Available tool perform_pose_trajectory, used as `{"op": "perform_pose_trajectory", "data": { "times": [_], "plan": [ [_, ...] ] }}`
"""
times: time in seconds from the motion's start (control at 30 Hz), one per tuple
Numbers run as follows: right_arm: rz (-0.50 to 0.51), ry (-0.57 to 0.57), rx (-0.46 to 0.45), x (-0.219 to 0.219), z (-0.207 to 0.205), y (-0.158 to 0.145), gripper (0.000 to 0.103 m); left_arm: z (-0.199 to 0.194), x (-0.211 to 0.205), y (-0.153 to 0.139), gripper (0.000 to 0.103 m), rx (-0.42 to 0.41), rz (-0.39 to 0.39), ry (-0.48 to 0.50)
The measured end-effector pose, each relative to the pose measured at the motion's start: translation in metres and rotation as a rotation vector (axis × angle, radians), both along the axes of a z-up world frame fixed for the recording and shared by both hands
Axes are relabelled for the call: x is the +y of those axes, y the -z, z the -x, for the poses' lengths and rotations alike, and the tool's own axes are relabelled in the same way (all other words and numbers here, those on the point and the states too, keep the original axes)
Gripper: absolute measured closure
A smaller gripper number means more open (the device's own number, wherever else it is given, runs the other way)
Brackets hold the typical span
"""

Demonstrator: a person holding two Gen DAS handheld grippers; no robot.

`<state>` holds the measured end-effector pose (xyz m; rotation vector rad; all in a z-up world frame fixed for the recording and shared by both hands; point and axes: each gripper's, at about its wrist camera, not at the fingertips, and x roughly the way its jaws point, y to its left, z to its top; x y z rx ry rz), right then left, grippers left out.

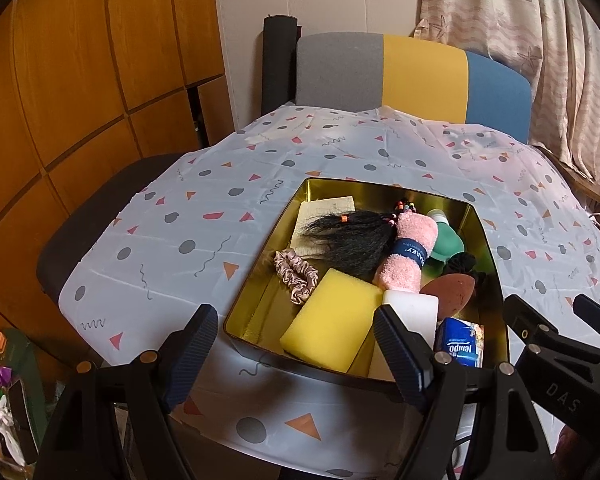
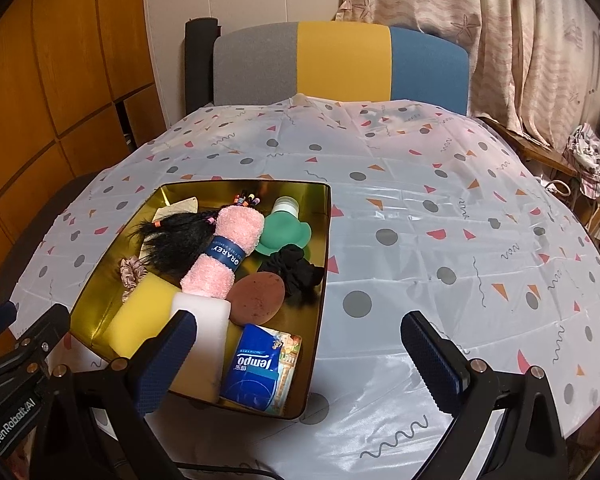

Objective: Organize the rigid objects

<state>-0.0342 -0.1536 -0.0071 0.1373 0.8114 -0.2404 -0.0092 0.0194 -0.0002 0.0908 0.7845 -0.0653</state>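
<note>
Gold tin tray point(image 2: 324, 240) on patterned tablecloth point(image 2: 420, 220), left of centre; inside: yellow sponge point(image 1: 332, 316), white block point(image 2: 204, 320), pink rolled towel point(image 2: 224, 248), tissue pack point(image 2: 260, 364). Left gripper point(image 1: 296, 352) and right gripper point(image 2: 300, 356): fingers spread wide, empty, above near edge.
</note>
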Motion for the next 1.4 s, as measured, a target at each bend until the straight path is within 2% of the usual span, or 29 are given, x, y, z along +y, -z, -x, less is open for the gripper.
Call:
{"op": "perform_pose_trajectory", "data": {
  "times": [0.83,1.07,1.4],
  "plan": [
    [-0.003,0.007,0.005,-0.0025,0.0005,0.0029,0.000,0.0006,0.0000,0.0027,0.022,0.001,-0.012,0.008],
    [-0.002,0.008,0.008,-0.0041,0.0007,0.0039,0.000,0.0011,-0.0005,0.0023,0.031,-0.013,-0.022,0.000],
    [-0.004,0.010,0.011,-0.0051,0.0004,0.0044,0.000,0.0034,-0.0022,0.0006,0.033,-0.038,-0.032,0.002]
  ]
}}
